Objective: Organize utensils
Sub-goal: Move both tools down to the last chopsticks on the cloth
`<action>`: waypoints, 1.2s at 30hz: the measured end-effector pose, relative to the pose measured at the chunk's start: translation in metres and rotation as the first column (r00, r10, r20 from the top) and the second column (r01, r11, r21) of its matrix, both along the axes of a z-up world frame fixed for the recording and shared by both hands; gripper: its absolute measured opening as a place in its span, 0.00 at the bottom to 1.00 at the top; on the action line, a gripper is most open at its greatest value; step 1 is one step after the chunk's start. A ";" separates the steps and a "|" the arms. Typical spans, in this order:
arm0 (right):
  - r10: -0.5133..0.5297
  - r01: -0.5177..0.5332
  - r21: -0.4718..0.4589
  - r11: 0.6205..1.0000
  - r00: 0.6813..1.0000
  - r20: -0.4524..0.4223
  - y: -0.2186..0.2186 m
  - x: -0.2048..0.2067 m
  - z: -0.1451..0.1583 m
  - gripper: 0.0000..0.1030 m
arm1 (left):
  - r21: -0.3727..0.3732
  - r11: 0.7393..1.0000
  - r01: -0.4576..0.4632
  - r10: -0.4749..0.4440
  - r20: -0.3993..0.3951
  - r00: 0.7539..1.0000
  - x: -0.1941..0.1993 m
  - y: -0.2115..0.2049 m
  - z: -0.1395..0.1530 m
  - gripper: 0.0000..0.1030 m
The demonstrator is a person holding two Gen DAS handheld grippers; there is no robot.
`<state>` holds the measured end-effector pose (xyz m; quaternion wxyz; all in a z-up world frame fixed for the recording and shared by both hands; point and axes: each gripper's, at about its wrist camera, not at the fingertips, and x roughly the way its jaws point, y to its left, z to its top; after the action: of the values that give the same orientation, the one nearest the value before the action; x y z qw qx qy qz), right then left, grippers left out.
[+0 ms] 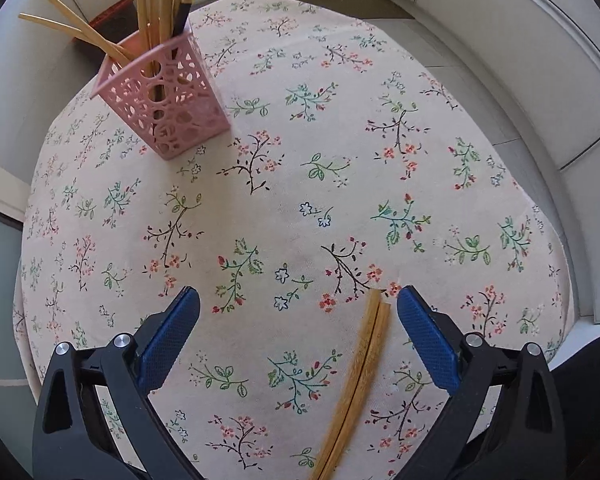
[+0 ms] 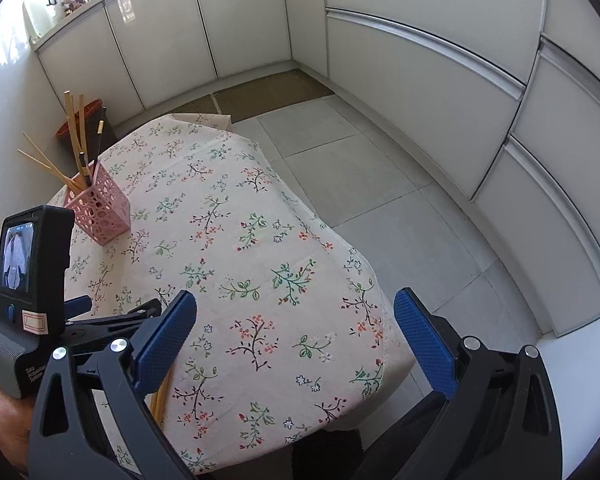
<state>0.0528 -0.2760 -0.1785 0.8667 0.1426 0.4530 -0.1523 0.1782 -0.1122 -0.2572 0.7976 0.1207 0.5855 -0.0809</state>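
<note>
A pair of wooden chopsticks (image 1: 360, 376) lies side by side on the floral tablecloth (image 1: 300, 160), between the fingers of my left gripper (image 1: 298, 296) and closer to the right one. That gripper is open and hovers just above them. A pink perforated holder (image 1: 168, 104) stands at the far left of the table with several wooden chopsticks and a dark one in it. In the right wrist view my right gripper (image 2: 296, 300) is open and empty above the table's near right part. There the holder (image 2: 100, 212) sits far left, and the loose chopsticks (image 2: 162, 394) peek out behind the left finger.
The left gripper's body with its small screen (image 2: 16, 260) fills the left of the right wrist view, a hand below it. A red-rimmed bin (image 2: 80, 124) stands behind the table. White cabinets (image 2: 420, 80) and grey floor tiles (image 2: 360, 184) surround the table.
</note>
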 end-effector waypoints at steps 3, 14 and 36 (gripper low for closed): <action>-0.003 0.003 0.015 1.000 1.000 -0.017 -0.003 0.002 -0.006 0.93 | 0.036 0.999 -0.017 0.017 -0.012 1.000 0.005 0.004 -0.008 0.90; 0.005 -0.004 0.034 0.999 0.999 -0.041 -0.002 0.005 -0.009 0.93 | 0.004 1.000 -0.006 0.006 -0.084 0.996 0.006 0.012 -0.017 0.87; 0.106 -0.061 0.206 0.977 0.970 -0.217 0.050 0.043 -0.062 0.93 | -0.143 0.988 -0.050 0.035 -0.105 0.994 0.012 0.085 -0.015 0.06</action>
<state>0.0955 -0.2260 -0.2410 0.7963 0.1906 0.5677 -0.0850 0.1899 -0.0272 -0.2726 0.7747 0.0454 0.6206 -0.1122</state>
